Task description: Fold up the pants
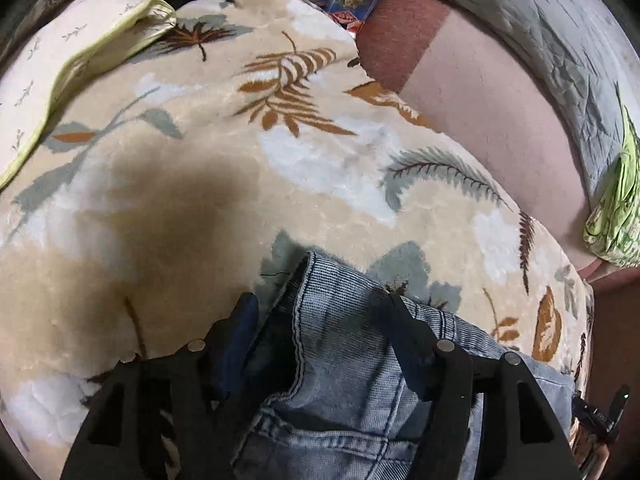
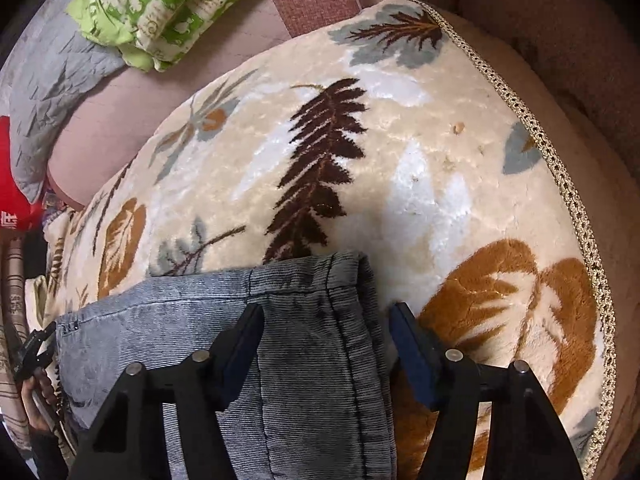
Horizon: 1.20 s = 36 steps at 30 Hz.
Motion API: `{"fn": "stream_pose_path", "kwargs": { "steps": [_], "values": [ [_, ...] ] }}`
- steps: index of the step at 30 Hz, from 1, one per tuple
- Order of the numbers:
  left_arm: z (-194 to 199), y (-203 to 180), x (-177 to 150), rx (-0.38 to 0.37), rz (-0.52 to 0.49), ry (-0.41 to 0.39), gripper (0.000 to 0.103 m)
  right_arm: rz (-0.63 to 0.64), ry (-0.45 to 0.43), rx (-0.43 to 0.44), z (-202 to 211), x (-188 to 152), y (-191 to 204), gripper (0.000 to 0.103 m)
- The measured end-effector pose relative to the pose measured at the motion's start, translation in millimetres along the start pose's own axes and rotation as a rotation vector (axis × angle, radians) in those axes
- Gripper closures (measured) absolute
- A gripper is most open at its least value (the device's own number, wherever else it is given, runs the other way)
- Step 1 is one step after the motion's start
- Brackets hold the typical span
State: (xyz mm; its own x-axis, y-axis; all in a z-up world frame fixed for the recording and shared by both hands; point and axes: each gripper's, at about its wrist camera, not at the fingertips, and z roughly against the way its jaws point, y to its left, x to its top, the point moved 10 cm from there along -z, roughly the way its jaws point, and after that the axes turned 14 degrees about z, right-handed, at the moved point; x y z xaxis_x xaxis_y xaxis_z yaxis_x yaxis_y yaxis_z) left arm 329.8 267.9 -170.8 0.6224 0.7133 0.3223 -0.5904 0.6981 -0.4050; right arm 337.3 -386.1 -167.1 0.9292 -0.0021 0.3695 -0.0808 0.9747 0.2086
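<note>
Dim warm indoor light; soft shadow on blanket [image 1: 192,208]; fisheye edges dark.

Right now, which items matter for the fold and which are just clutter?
Job:
jeans
left gripper
right gripper
leaf-print blanket, the work surface

Clutter:
green patterned pillow
grey quilt
colourful packet
red item

Before you lies a cream plush blanket with leaf motifs [image 1: 280,168], its gold braided trim [image 2: 560,168] visible. Beyond it sit a grey quilted cover [image 1: 540,32] and a green-patterned white cloth bundle [image 2: 160,8].
</note>
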Motion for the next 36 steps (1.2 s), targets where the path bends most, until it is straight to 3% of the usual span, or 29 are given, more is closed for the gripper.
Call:
{"fn": "stream_pose_path", "kwargs": {
  "steps": [2,5,8,14,18,25,30,32,33,35,36],
  "values": [
    [-0.8,-6.0,-0.6,0.01,-0.048,-0.028,0.041,-0.007,0.008,0.003,-0.1,0.0,0.3,0.034],
    [-3.3,-8.1,-1.9,0.045,-0.073,-0.04,0.078,-0.027,0.019,0.004,3.1,-1.7,-2.1,0.034],
    [-5.8,-10.9,-3.1,0.06,-0.106,-0.051,0.084,-0.032,0.03,0.0,1.2,-4.9,-3.3,0.034],
    [-3.8,-11.1,-3.3,0.045,-0.119,-0.045,0.086,-0.018,0.035,-0.015,-1.9,-2.8,1.1,0.028],
    [-3.7,-10.9,-3.5,0.04,-0.118,-0.04,0.086,-0.061,0.008,0.054,9.2,-7.1,-4.2,0.028],
    [-5.7,-11.0,-3.6,0.02,-0.129,-0.022,0.085,-0.077,-0.04,0.072,22.8,3.4,-16.4,0.028],
    [-6.8,-11.3,-4.0,0.006,-0.107,-0.005,0.08,-0.023,-0.013,0.012,-1.8,11.5,-5.7,0.029],
    [-7.1,-11.8,-4.4,0.009,-0.11,-0.002,0.079,-0.02,-0.035,-0.002,-3.1,16.6,-4.9,0.038],
    [-7.4,-12.0,-4.4,0.013,-0.11,0.001,0.079,0.002,-0.029,-0.022,-5.4,17.3,-3.4,0.053],
    [-7.3,-12.7,-4.0,0.032,-0.119,0.001,0.085,0.05,-0.002,-0.085,-8.6,17.4,-2.8,0.066],
    [-7.7,-13.9,-4.3,0.034,-0.123,0.007,0.088,0.053,-0.004,-0.09,-7.4,18.7,-2.6,0.078]
  ]
}}
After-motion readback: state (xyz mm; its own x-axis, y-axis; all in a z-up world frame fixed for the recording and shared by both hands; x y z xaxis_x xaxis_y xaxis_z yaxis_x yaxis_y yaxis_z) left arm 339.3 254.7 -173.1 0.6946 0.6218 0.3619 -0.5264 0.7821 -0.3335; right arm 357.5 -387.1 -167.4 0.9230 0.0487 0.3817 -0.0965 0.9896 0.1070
